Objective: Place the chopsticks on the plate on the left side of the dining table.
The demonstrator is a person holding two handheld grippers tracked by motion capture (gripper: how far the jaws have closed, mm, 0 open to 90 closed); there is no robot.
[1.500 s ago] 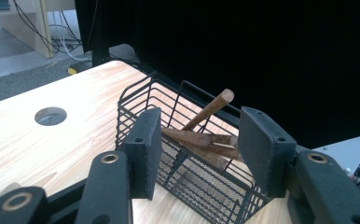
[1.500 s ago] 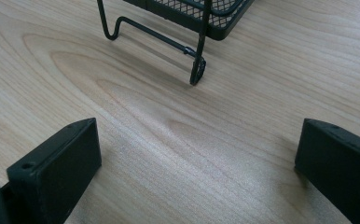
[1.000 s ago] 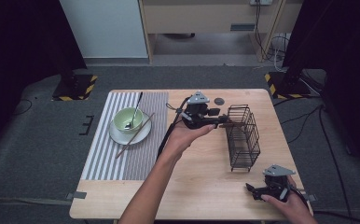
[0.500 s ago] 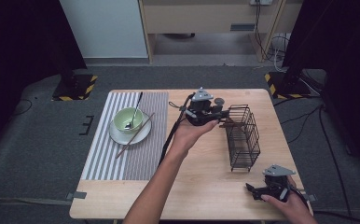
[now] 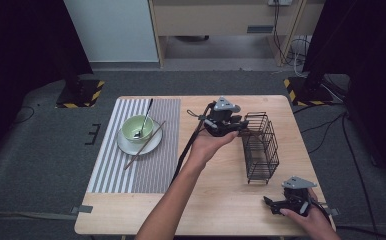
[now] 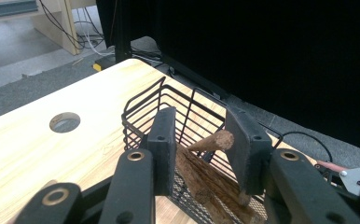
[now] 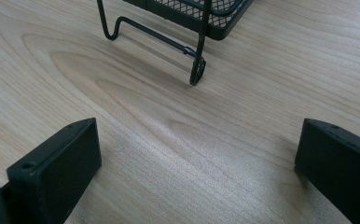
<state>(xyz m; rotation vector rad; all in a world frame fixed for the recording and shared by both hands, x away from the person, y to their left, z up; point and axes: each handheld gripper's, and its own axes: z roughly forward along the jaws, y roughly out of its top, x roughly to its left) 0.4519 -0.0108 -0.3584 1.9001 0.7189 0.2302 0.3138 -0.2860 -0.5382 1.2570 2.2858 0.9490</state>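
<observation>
The left claw (image 6: 199, 149) hovers over the near end of the wire basket (image 5: 261, 145), jaws just narrowed, partly open around a wooden stick (image 6: 213, 140) without gripping it. The right claw (image 5: 270, 202) rests wide open on the table (image 5: 221, 200).

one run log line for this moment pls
left hand-held gripper: open over basket, chopsticks inside | right hand-held gripper: open, idle on table

Probably a lab or recording studio: black curtains (image 5: 26, 45), hazard-striped stand bases (image 5: 83, 95), loose cables (image 5: 286, 30) around one table (image 5: 221, 200).
</observation>
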